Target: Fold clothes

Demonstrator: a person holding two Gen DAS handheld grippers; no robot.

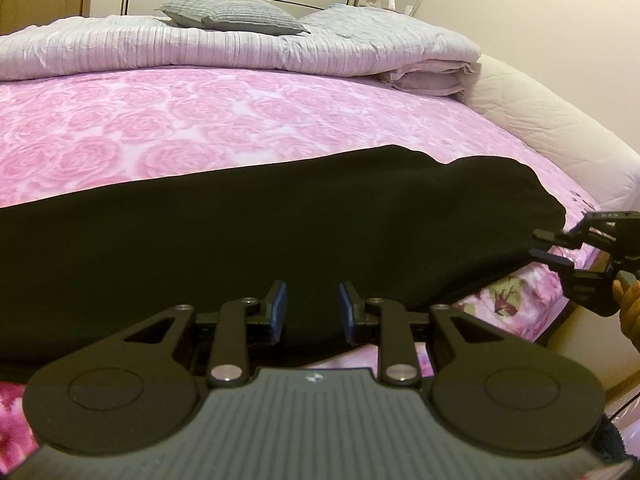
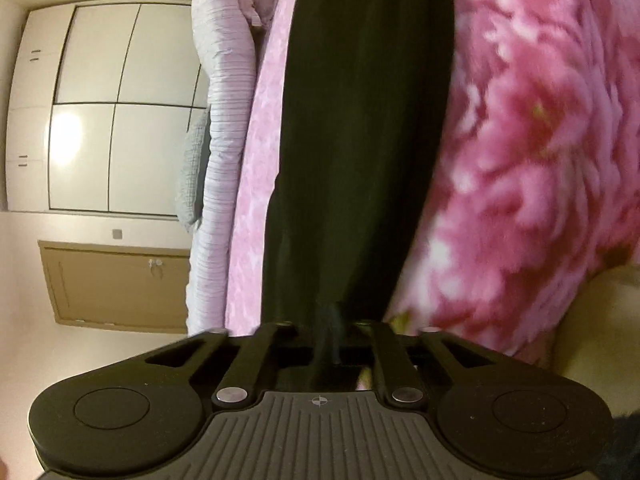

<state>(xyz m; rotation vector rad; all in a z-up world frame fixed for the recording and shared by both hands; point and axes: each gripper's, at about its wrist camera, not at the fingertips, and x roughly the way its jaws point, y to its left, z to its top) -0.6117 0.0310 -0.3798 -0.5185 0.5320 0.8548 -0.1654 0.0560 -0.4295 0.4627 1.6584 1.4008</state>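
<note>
A black garment [image 1: 260, 232] lies flat in a long band across the pink rose-print bed sheet [image 1: 160, 120]. My left gripper [image 1: 313, 308] is open, its blue pads [image 1: 280, 304] hovering over the garment's near edge, holding nothing. My right gripper [image 1: 548, 246] shows at the right end of the garment, turned on its side. In the right wrist view the garment [image 2: 360, 140] runs straight away from the right gripper [image 2: 328, 332], and a bunch of black cloth sits between its fingers, which are hidden by the cloth.
A folded striped duvet [image 1: 200, 52] and a grey pillow [image 1: 232, 14] lie at the bed's far side. The quilted white bed frame [image 1: 552, 120] curves on the right. A white wardrobe [image 2: 100, 120] and a brown door [image 2: 116, 284] stand behind.
</note>
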